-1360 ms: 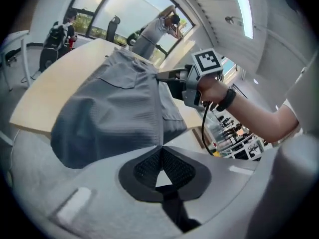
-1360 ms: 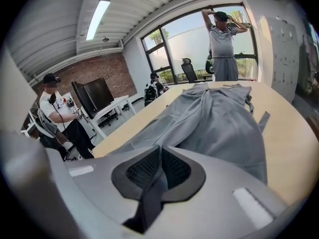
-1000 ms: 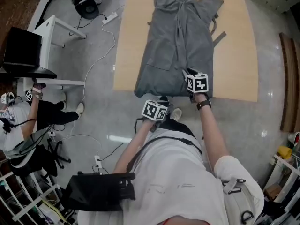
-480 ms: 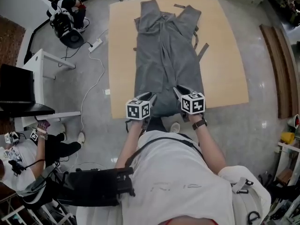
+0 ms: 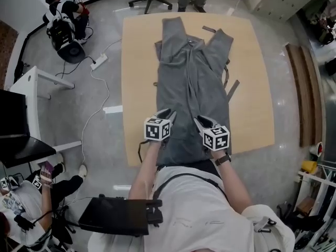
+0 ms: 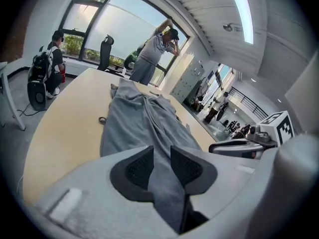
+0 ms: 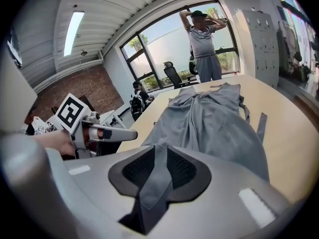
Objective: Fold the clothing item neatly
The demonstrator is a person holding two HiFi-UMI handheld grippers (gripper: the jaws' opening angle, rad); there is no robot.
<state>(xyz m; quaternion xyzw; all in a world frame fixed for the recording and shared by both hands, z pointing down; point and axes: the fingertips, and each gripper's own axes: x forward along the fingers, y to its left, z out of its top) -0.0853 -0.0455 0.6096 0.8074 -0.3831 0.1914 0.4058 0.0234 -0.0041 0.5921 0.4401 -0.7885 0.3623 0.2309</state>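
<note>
Fingers (image 6: 137, 169) of left gripper (image 5: 169, 113) and right gripper (image 5: 199, 120) clench the grey garment (image 5: 190, 72) between them.

Garment (image 5: 190, 83) plain grey; table (image 5: 254, 98) pale tan wood; floor (image 5: 102, 156) light grey; marker cubes (image 5: 157, 129) black-and-white squares.

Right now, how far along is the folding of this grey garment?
Early. Done: the grey garment lies spread out lengthwise on the table. In hand: the left gripper and the right gripper each have their fingers closed on cloth at its near end. Left: all the folding itself, as no part is turned over onto another yet.
</note>
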